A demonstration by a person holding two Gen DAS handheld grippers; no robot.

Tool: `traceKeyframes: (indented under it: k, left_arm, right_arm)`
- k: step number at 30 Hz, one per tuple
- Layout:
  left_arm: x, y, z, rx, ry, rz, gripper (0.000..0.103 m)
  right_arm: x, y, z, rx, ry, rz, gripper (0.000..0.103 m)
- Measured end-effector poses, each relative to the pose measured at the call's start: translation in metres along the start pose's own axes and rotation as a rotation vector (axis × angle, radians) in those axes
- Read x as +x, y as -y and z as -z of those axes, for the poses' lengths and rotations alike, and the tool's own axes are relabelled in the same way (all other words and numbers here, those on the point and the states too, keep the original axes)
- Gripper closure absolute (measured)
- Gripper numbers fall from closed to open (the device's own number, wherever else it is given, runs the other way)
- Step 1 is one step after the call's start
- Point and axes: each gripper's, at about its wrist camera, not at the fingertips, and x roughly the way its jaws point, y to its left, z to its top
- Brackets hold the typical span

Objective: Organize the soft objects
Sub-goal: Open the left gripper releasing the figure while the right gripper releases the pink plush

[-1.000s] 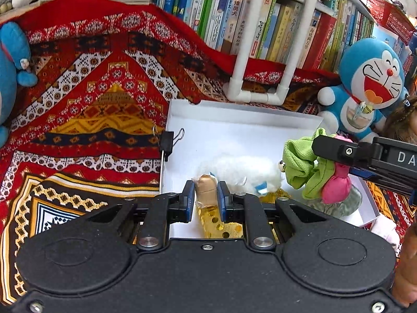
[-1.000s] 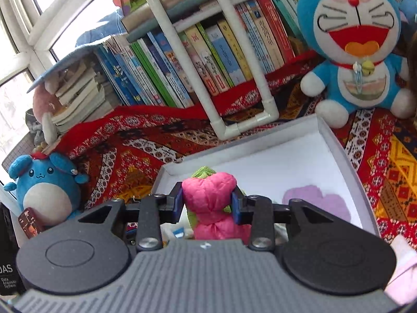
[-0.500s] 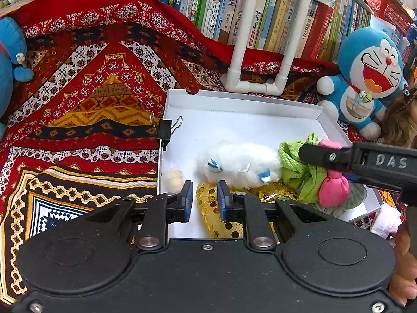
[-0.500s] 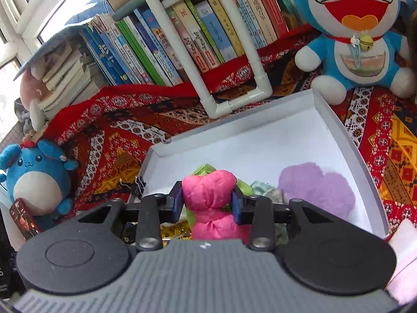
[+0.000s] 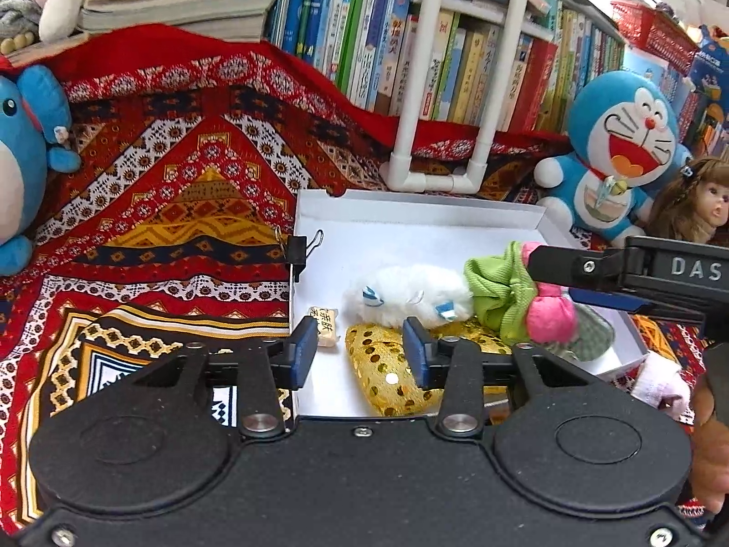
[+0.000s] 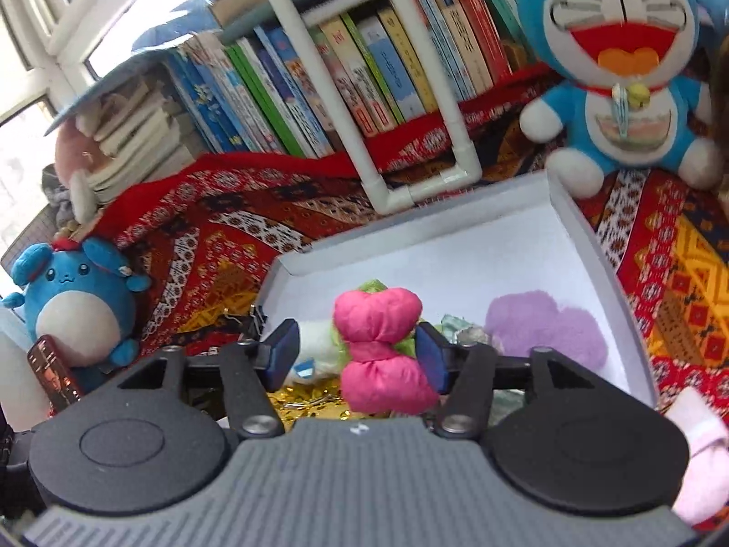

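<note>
One pink-and-green cloth toy (image 6: pixel 380 346), knotted

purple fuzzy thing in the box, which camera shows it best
The right wrist view: the purple fuzzy piece lies in plain sight on the white box floor. In the left wrist view it is not visible, apparently hidden behind the right gripper.

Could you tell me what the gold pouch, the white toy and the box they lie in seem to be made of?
Gold pouch: shiny fabric, apparently sequinned, with round glinting discs.
White toy: long-pile plush, going by its fluffy outline.
Box: probably matte white cardboard, with thin folded walls.
</note>
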Motion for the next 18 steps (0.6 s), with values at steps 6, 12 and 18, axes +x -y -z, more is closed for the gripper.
traceKeyframes:
  k: [6,12,18]
  left_arm:
    - [-0.029,-0.001,0.006,0.025,0.045,0.0,0.052]
    - [-0.057,-0.01,0.012,0.027,0.053,-0.001,0.048]
    - [-0.075,-0.016,0.024,0.059,0.037,-0.012,0.044]
  right_arm:
    - [-0.027,-0.008,0.0,-0.058,-0.022,0.018,0.02]
    - [-0.05,-0.013,0.004,-0.09,-0.105,0.029,0.016]
    - [-0.063,-0.021,0.013,-0.106,-0.189,0.008,0.015]
